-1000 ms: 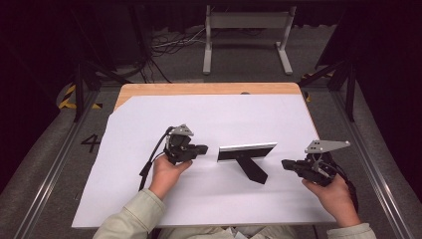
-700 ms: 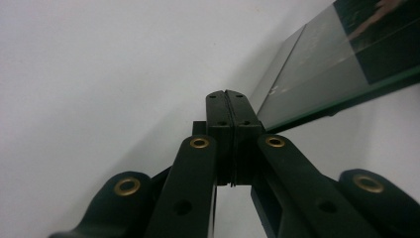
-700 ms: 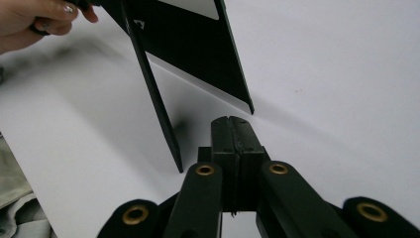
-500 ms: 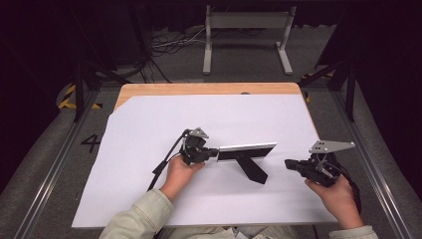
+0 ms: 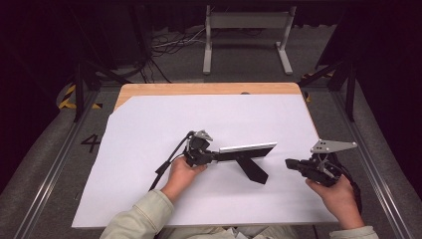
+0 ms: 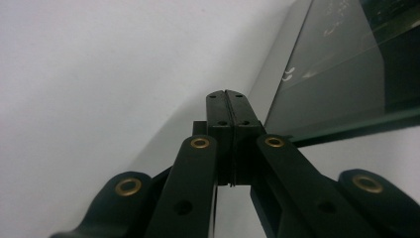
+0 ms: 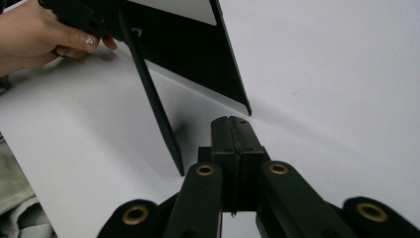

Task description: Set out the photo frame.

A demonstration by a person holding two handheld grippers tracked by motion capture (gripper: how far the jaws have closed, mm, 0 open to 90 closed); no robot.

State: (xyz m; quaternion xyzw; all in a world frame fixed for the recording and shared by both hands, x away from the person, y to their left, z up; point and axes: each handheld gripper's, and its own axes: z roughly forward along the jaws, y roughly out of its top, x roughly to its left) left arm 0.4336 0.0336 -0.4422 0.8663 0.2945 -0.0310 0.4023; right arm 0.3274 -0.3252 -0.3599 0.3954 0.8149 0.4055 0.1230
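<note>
Legend. A black rectangular picture frame with a silvery glass front (image 5: 247,148) stands on its black fold-out back leg (image 5: 252,170) at the middle of the white sheet covering the wooden table (image 5: 149,124). Left gripper (image 5: 215,156): over the past second it has travelled rightward across the sheet from a spot well apart from the frame to the frame's left end, and its jaws have come fully together. In the left gripper view the two black jaws meet flush with nothing between them, the tips (image 6: 226,96) just beside the frame's grey edge (image 6: 277,69); whether they touch it cannot be told. Right gripper (image 5: 290,163): held near the right edge of the sheet, apart from the frame, unmoved over the same interval; its jaws (image 7: 231,124) are likewise pressed together and empty. Interpretation: the shut left tips arriving at the frame's end suggest a nudge or steadying contact rather than a grasp.
</note>
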